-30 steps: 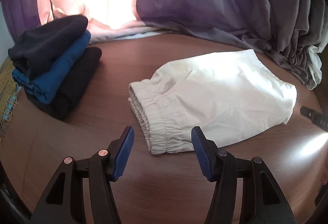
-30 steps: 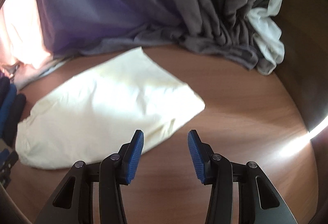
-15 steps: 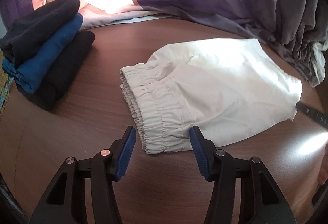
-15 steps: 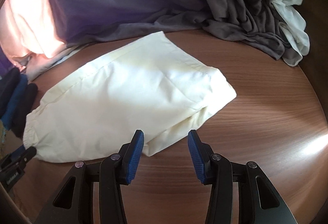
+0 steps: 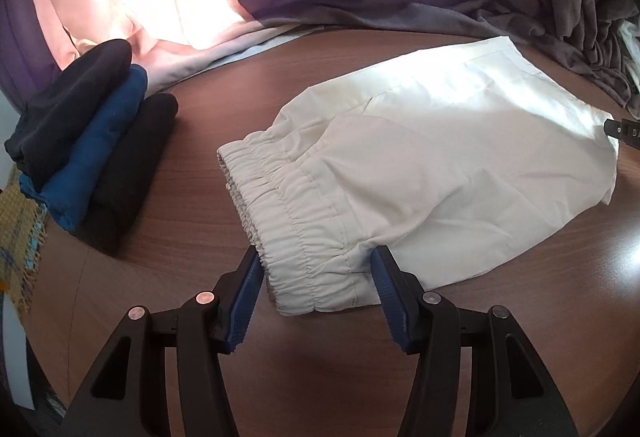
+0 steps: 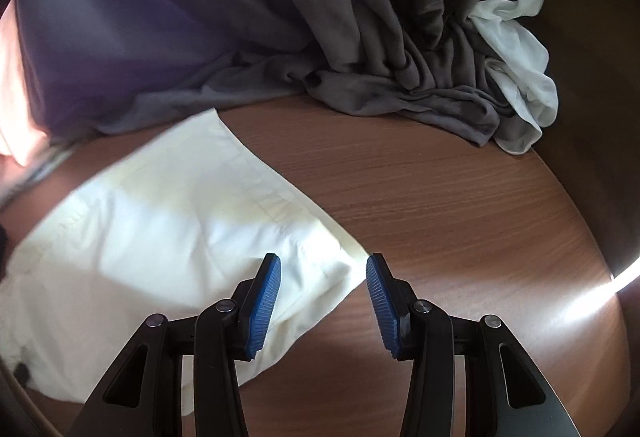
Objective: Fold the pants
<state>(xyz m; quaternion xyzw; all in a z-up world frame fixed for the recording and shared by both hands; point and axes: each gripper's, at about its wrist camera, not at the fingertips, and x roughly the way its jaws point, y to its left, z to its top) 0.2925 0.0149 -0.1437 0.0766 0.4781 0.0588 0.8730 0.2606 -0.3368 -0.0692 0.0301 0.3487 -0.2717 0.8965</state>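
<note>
Cream-white pants (image 5: 420,165) lie folded flat on the brown wooden table (image 5: 192,229), elastic waistband (image 5: 296,237) toward the left wrist camera. My left gripper (image 5: 316,297) is open, its blue pads either side of the waistband's near corner. In the right wrist view the pants (image 6: 160,237) spread to the left, and my right gripper (image 6: 323,301) is open over their right-hand corner, the left pad above the cloth and the right pad above bare table (image 6: 460,217). The right gripper's tip (image 5: 624,131) shows at the pants' far right edge in the left wrist view.
A stack of folded dark and blue clothes (image 5: 88,153) sits at the table's left. A heap of grey and purple cloth (image 6: 360,37) with a white garment (image 6: 520,69) lies along the back. A yellow woven cloth (image 5: 16,237) hangs at the far left edge.
Both grippers have moved in toward the pants: the left now brackets the waistband corner, the right has shifted over the opposite corner. Both stay open. The pants have not moved.
</note>
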